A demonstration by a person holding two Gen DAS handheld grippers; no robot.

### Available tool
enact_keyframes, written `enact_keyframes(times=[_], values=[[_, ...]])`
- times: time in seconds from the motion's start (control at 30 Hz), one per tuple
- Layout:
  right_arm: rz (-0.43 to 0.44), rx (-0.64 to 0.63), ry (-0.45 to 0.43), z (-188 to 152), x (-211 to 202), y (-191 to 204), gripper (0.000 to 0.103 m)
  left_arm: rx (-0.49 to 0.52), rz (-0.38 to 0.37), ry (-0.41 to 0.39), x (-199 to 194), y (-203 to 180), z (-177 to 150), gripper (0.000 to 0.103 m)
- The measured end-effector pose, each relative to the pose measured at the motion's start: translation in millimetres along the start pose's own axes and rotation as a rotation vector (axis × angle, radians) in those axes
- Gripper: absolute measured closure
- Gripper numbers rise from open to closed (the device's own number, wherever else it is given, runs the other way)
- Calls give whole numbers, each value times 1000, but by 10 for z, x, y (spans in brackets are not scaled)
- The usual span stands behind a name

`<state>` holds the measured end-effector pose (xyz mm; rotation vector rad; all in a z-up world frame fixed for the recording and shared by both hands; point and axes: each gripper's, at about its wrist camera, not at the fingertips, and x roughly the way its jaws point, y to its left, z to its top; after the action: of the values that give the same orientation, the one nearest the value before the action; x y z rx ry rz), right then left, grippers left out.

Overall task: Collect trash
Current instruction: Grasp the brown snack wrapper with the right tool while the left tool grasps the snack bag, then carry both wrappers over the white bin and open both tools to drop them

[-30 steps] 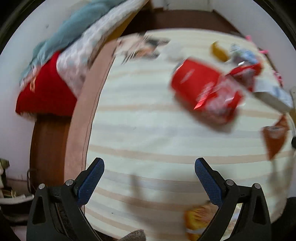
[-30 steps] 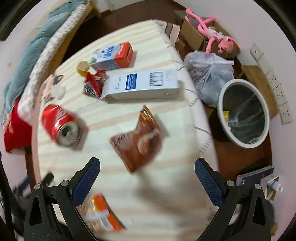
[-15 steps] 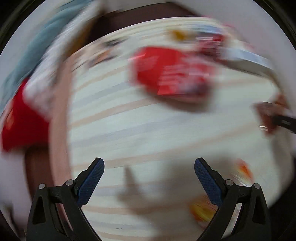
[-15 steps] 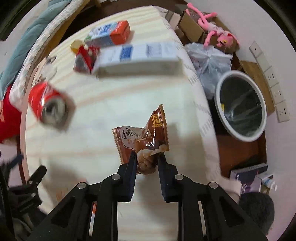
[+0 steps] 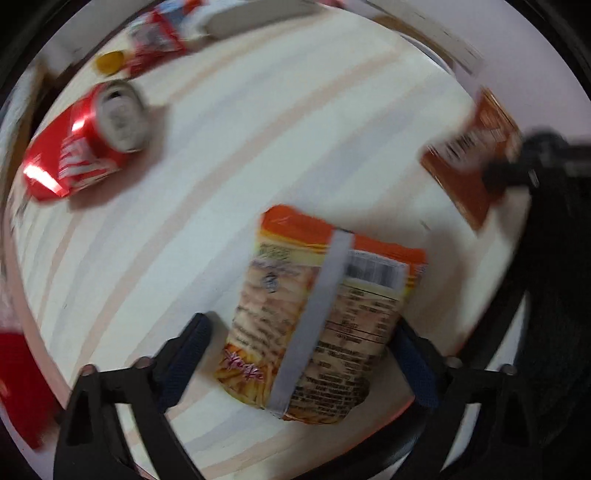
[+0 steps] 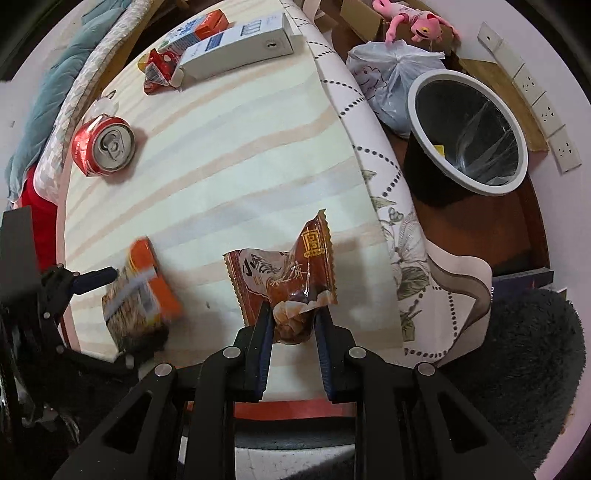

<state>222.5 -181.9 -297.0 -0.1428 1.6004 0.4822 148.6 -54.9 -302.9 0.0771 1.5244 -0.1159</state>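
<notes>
An orange snack packet (image 5: 317,314) lies on the striped bedsheet (image 5: 229,155), between the spread fingers of my open left gripper (image 5: 301,358). In the right wrist view the same orange packet (image 6: 144,291) has the left gripper (image 6: 94,277) at it. My right gripper (image 6: 293,321) is shut on the lower end of a brown snack wrapper (image 6: 291,273), which stands up from the sheet. In the left wrist view the brown wrapper (image 5: 472,155) shows at far right. A dented red can (image 6: 103,146) lies on its side at the left, also seen as the can (image 5: 85,144).
A lined white-rimmed trash bin (image 6: 469,129) stands on the floor right of the bed, beside a plastic bag (image 6: 391,77) and a pink toy (image 6: 417,26). A white box (image 6: 236,51), a small red carton (image 6: 159,70) and a milk carton (image 6: 199,29) lie at the bed's far end. A dark rug (image 6: 535,369) is at lower right.
My right gripper closed on the brown wrapper and raised its end off the sheet. My left gripper swung from the red can over to the orange packet, now between its open fingers.
</notes>
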Motion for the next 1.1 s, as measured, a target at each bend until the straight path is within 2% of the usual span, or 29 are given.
enact_keyframes(times=[0.1, 0.13, 0.2, 0.3, 0.37, 0.4, 0.43, 0.47, 0.53, 0.57, 0.63, 0.9, 1.03, 1.1], values=[[28, -1, -16, 29, -18, 66, 79, -171, 2, -41, -86, 186, 36, 32], [41, 4, -23, 64, -28, 99, 78, -228, 9, -56, -113, 257, 40, 32], [46, 11, -33, 126, -21, 162, 67, -323, 31, -82, -160, 365, 26, 32], [53, 17, -44, 205, 21, 220, 64, -407, 67, -110, -191, 470, 4, 32], [50, 18, -40, 242, 60, 261, 64, -414, 97, -116, -191, 419, -22, 32], [52, 20, -39, 255, 82, 277, 64, -410, 109, -117, -183, 395, -29, 36], [52, 22, -38, 268, 102, 287, 64, -407, 120, -116, -177, 378, -43, 48], [51, 22, -35, 277, 120, 288, 64, -405, 113, -125, -189, 354, -58, 51], [41, 15, -43, 280, 145, 306, 71, -407, 128, -131, -215, 281, -99, 72], [39, 5, -53, 269, 135, 321, 80, -402, 153, -138, -251, 231, -110, 76], [35, -4, -66, 249, 103, 345, 83, -406, 174, -159, -326, 203, -134, 81], [36, -52, -136, 199, -214, 437, 92, -422, 303, -272, -764, 142, -258, 85], [54, -79, -184, 171, -461, 524, 95, -453, 325, -321, -1034, 152, -319, 85], [64, -94, -207, 174, -587, 579, 95, -461, 332, -341, -1118, 308, -270, 85]])
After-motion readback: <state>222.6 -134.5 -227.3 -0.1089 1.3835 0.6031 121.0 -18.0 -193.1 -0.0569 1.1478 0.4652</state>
